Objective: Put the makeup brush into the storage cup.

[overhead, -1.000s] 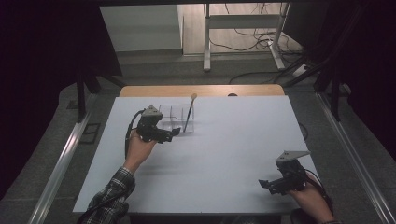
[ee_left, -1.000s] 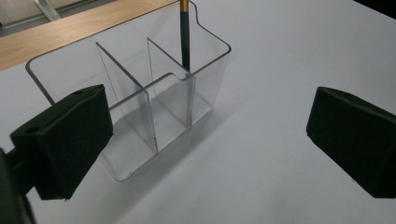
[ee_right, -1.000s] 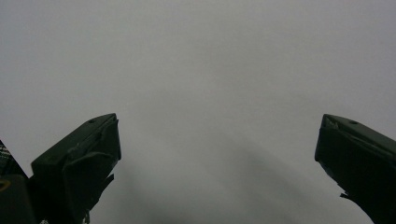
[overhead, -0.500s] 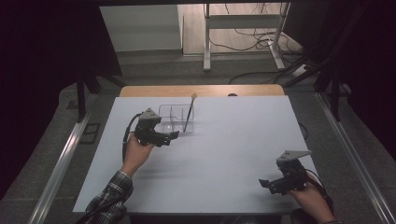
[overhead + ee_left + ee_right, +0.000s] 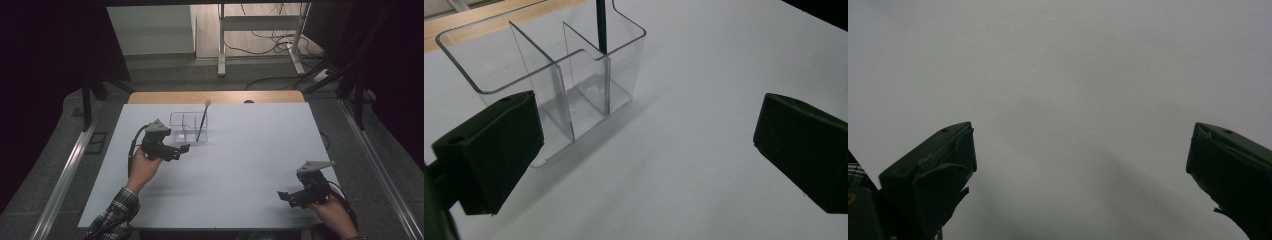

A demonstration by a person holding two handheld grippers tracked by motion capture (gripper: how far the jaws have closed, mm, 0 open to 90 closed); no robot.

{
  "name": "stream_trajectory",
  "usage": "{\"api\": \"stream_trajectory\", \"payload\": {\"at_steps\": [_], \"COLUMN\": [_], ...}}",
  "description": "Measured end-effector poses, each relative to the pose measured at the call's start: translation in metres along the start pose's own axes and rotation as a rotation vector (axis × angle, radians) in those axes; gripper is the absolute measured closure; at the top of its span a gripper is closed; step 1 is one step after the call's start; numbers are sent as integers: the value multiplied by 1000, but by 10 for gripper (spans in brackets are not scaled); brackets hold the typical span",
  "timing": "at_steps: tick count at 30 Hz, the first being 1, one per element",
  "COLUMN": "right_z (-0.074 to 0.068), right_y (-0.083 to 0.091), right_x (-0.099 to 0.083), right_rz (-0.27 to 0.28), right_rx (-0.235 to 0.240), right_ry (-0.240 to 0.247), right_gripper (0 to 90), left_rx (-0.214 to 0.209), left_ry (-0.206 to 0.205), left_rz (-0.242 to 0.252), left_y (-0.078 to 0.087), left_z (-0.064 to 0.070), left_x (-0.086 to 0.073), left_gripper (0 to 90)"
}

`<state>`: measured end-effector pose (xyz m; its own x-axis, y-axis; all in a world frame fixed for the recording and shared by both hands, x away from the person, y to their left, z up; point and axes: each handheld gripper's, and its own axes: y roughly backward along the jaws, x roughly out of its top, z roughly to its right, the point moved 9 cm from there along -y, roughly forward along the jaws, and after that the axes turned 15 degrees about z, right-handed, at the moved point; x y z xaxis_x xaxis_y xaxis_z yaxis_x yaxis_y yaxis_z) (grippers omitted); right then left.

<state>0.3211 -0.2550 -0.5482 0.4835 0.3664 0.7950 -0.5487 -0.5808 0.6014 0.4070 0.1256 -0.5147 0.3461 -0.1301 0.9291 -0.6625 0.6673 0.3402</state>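
The clear plastic holder (image 5: pixel 188 126) stands upright on the white table (image 5: pixel 250 150), toward the far side and left of the middle. It has thin walls that split it into small boxes. A long thin stick (image 5: pixel 202 121) with a pale tip leans in the box at its right end.

The left tool (image 5: pixel 177 151) is just beside the holder, on the near side. Its jaws are spread wide with nothing between them. In the left gripper view, the holder (image 5: pixel 559 80) sits close ahead, near the left jaw, and the dark stick (image 5: pixel 601 25) rises out of the box at its far corner. The right tool (image 5: pixel 290 196) is well apart, near the front right edge of the table. Its jaws are spread wide too, over bare table.

The holder looks light and stiff. Its smooth walls will likely be slippery, so it could slide away if it is pushed. It may crack if it is squeezed too hard. A good place to take hold would be the top rim of one wall, with one jaw inside and one outside.

The stick looks light and hard. It is thin, so it could slip or roll in the jaws. The best place to pinch it is probably the part that stands above the holder, below the pale tip. Pulling it straight up should keep the holder from tipping.
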Motion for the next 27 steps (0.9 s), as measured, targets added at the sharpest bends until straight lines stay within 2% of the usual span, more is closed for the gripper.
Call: {"api": "stream_trajectory", "payload": {"at_steps": [13,27], "right_z": [0,0], "right_y": [0,0], "right_x": [0,0], "right_rz": [0,2], "right_rx": [-3,-11], "right_ry": [4,4], "right_gripper": [0,0], "left_rx": [4,17], "left_ry": [-17,-17], "left_rz": [-7,-6], "left_y": [10,23], "left_z": [4,7], "left_x": [-5,-10], "left_gripper": [4,2]}}
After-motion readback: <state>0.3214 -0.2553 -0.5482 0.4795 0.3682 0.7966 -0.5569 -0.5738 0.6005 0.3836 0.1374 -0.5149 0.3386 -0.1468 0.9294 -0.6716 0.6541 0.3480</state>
